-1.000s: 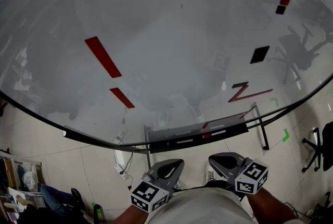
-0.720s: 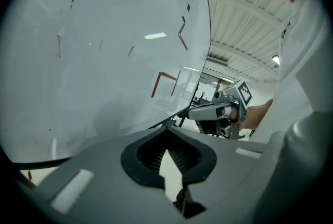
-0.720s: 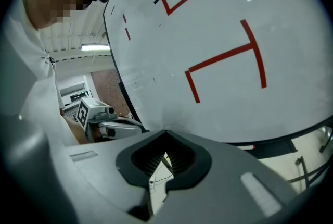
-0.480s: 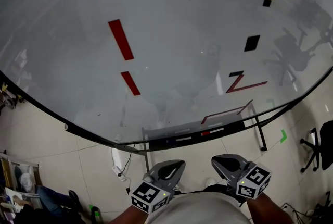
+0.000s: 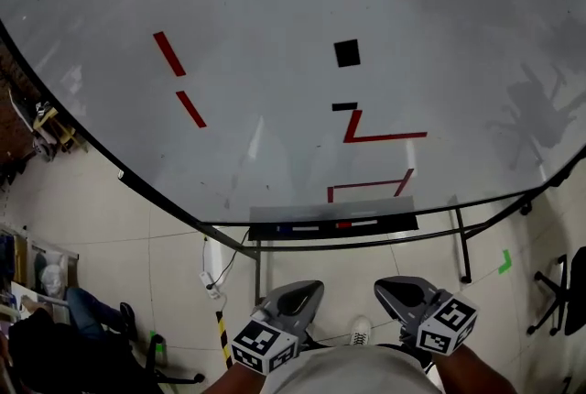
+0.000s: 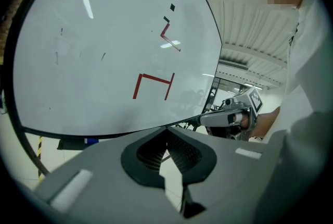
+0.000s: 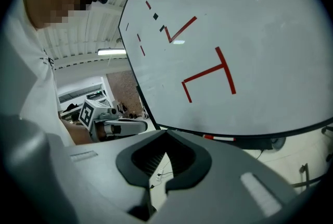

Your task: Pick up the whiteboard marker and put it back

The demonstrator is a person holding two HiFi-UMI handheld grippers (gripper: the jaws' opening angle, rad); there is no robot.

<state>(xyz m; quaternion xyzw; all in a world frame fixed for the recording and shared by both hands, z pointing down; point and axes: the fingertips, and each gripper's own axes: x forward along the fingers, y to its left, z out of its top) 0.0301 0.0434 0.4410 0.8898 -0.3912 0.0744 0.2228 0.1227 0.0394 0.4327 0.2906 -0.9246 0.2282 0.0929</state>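
A large whiteboard (image 5: pixel 275 62) with red lines and black squares fills the head view. Its dark pen tray (image 5: pixel 403 224) runs along the bottom edge and holds a blue-marked marker (image 5: pixel 285 228) and a red-marked marker (image 5: pixel 344 224) lying flat. My left gripper (image 5: pixel 307 288) and right gripper (image 5: pixel 388 284) hang low near my body, well short of the tray. Both are shut with nothing in them. In the left gripper view the left gripper (image 6: pixel 166 132) shows closed tips and the tray's blue end (image 6: pixel 91 140). The right gripper (image 7: pixel 166 134) faces the red marker (image 7: pixel 208 137).
The whiteboard stands on metal legs (image 5: pixel 462 246) over a tiled floor. A white power strip with a cable (image 5: pixel 212 271) lies left of the stand. Clutter and a dark bag (image 5: pixel 55 346) sit at the far left, an office chair (image 5: pixel 560 291) at the right.
The head view has swung left, so the whiteboard and its tray now sit centred ahead of me. Both grippers stay low and shut in the same place.
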